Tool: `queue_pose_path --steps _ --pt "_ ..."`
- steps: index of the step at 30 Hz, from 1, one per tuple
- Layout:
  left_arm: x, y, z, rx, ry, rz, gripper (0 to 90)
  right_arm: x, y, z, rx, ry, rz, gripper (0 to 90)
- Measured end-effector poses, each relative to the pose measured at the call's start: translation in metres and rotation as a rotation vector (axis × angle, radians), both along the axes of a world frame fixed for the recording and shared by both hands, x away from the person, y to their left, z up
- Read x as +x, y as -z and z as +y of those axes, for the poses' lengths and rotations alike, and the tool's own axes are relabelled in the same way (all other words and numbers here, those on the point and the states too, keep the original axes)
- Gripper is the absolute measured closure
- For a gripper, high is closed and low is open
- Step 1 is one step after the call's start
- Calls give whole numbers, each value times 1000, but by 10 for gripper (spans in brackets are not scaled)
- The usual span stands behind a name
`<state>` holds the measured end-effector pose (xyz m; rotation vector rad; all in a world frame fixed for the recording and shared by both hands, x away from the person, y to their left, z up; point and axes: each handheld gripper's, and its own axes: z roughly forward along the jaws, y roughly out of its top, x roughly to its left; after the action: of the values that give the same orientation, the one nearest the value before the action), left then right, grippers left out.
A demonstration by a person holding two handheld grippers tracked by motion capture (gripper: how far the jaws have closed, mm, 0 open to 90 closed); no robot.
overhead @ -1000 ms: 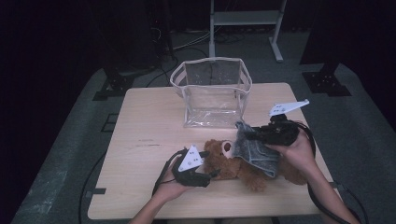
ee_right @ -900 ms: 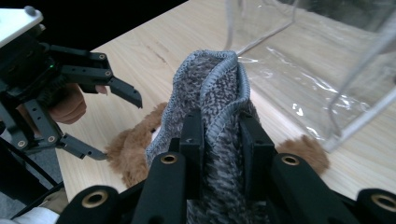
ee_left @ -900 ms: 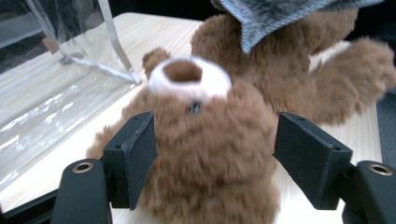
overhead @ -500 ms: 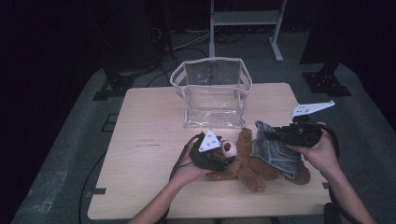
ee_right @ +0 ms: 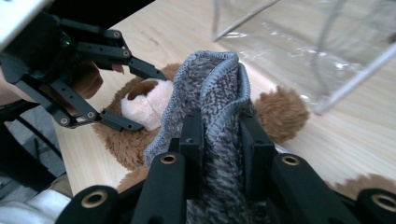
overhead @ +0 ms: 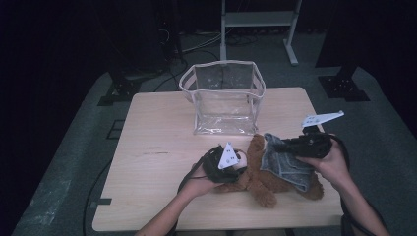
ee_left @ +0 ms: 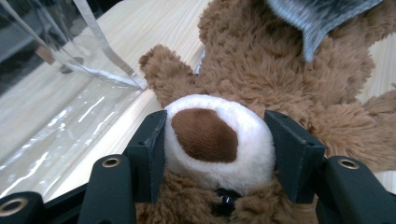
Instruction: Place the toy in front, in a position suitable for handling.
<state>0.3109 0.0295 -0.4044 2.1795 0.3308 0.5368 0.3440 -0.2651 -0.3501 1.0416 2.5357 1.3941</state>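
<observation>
The pale wooden table [overhead: 162, 147] carries everything; at its far middle stands a clear plastic tote bag with white-trimmed rim and handles [overhead: 223, 98], open at the top and close behind the work. Just in front of it lies the brown plush teddy bear [overhead: 260, 177], on its back near the table's front right, its white muzzle with a brown nose [ee_left: 212, 140] turned toward the person's left. A small grey denim garment [overhead: 285, 164] is draped over the bear's body. The left gripper [overhead: 227, 169] has just been closing its fingers [ee_left: 149, 149], and they now press on either side of the muzzle. The right gripper [overhead: 295, 146] has its fingers [ee_right: 191, 135] pinched on a gathered fold of the denim. The bear looks light and soft all through, so it should squash and sag when lifted; the firmer head or the trunk seems a better hold than a floppy limb. The denim is limp and may slide off the fur. The bag's soft walls and looped handles could catch a limb.
</observation>
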Motion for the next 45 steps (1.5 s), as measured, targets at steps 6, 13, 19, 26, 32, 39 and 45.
queue_pose_path --steps 6,13,19,26,32,39,45 --pt "-6 0 27 12 -16 -5 420 3 21 23 -25 -35 8 733" --pt "-28 5 52 -7 -14 -40 416 -13 36 12 -11 -27 30 736" --pt "-46 12 59 -31 17 -93 411 -22 28 3 -1 -31 27 731" --pt "-51 15 62 -70 19 -77 397 -3 14 39 0 -82 3 731" --pt "-44 -8 67 -227 -32 6 195 -5 35 58 -30 -113 29 732" --pt "-35 -9 59 -158 -38 83 233 -37 41 48 13 -172 -1 735" --pt "-38 3 58 -157 -11 125 268 -46 31 50 20 -197 -14 728"
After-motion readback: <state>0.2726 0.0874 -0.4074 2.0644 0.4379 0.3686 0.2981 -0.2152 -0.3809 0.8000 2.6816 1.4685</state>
